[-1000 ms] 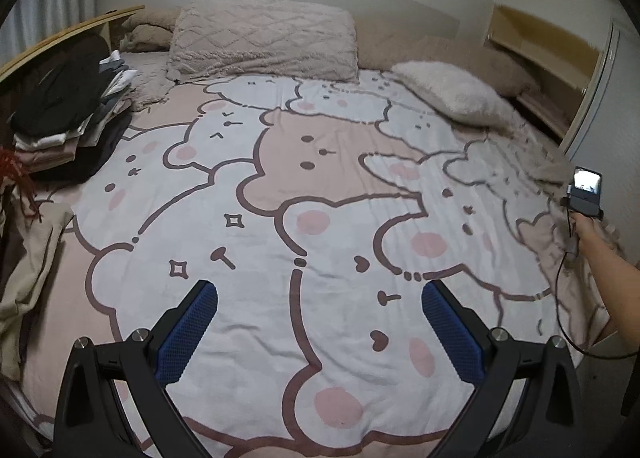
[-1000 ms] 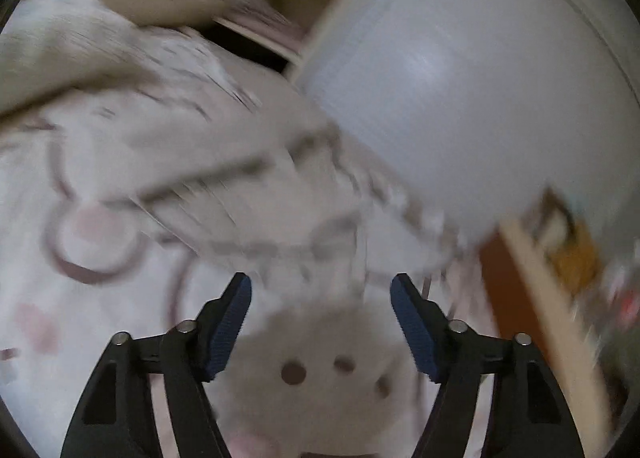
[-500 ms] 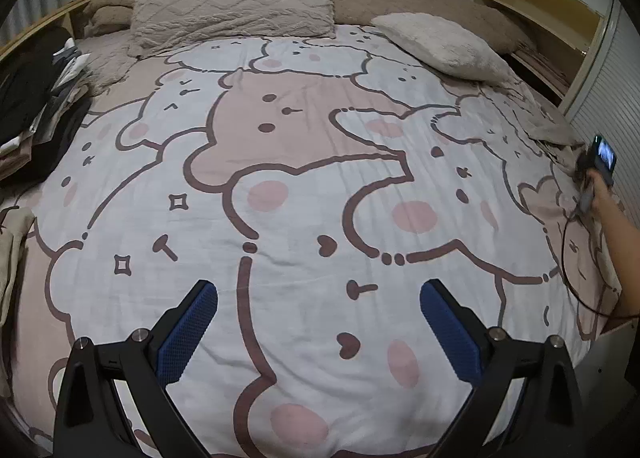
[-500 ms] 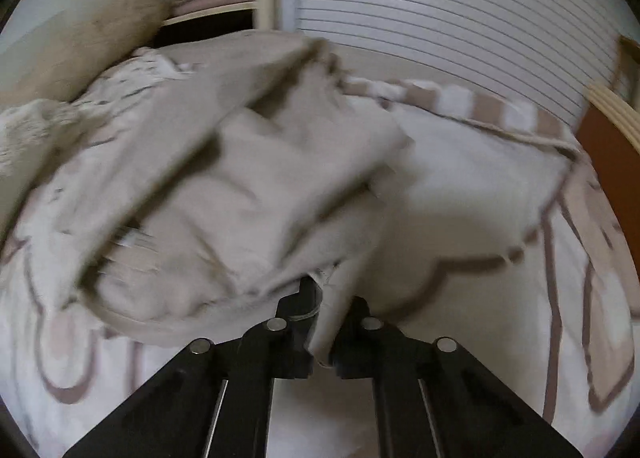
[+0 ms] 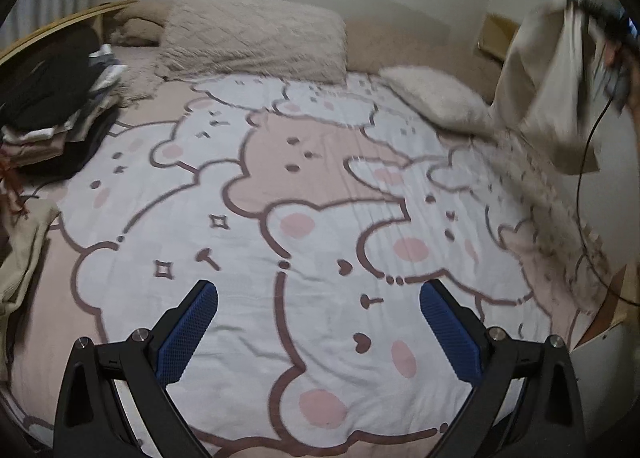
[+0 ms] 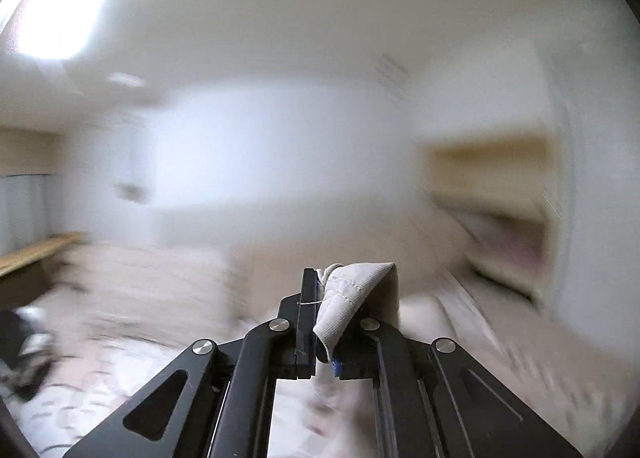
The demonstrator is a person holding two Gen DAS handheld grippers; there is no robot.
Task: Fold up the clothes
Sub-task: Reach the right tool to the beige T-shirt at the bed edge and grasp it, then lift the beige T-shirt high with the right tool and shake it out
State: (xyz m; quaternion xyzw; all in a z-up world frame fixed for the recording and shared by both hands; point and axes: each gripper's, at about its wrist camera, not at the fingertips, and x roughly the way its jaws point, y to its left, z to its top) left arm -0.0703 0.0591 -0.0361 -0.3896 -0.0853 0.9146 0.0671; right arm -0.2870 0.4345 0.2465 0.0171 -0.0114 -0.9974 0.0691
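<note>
Aloft, right gripper (image 6: 326,322) clenched on hem of beige garment (image 5: 548,89); thin bite, cloth could slip free mid-swing. Left gripper (image 5: 319,332) jaws released above bedspread (image 5: 320,217), holding nothing; dangling cable (image 5: 584,185) may snag cloth.

— Item: bed (image 5: 320,338). Covering?
— One bedspread (image 5: 248,342), white and pink, printed with outlined cartoon bears; it lies flat across the middle of the bed.
— Entries beyond the bedspread, at the far end?
— One large quilted beige pillow (image 5: 256,41); one smaller fluffy pillow (image 5: 436,95) to the right of the large one; a further cushion (image 5: 136,27) to its left, partly hidden.
— Left of the large pillow, nearer?
— One stack of clothes (image 5: 52,97), dark pieces on top, lighter ones beneath. Nearer still, one cream garment (image 5: 24,254) draped over the bed's edge.
</note>
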